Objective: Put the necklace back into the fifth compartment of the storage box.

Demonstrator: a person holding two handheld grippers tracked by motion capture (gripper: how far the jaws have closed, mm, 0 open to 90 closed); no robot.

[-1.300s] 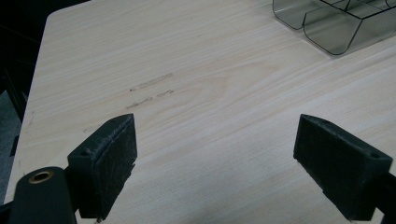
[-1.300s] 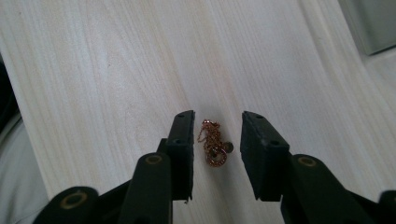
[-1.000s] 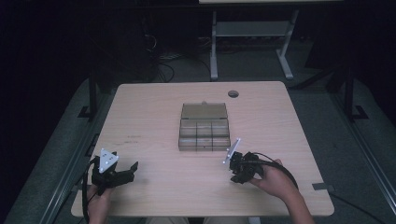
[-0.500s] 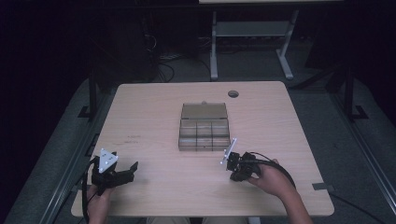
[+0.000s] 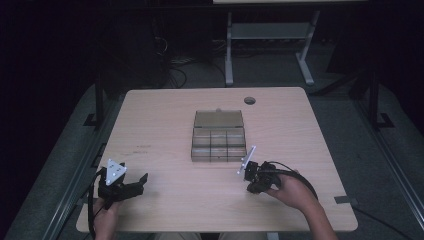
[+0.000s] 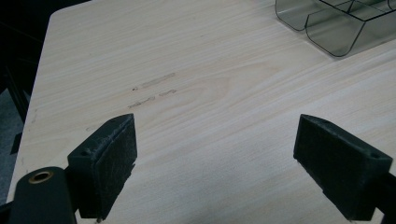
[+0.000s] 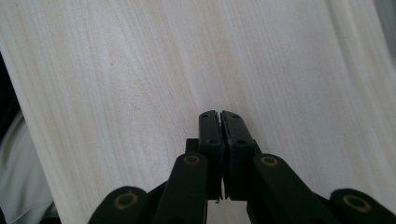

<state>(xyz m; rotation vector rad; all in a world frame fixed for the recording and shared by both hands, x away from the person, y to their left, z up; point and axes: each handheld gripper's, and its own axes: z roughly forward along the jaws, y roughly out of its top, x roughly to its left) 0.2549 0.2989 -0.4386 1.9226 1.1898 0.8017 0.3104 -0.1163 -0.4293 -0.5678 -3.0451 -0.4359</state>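
Note:
A clear plastic compartment box with its lid folded back sits at the middle of the light wooden table. My left gripper rests near the front left corner, held by a hand, with its jaws wide open and nothing between them. In the left gripper view the two black pads stand far apart over bare wood, and the box corner lies ahead at the upper right. My right gripper is just in front of the box's right end, tilted down at the table. Its jaws are pressed together with nothing visible in them.
A round cable hole is near the table's back edge. Faint scuff marks mark the wood ahead of the left gripper. A metal stand and cables stand on the dark floor behind the table.

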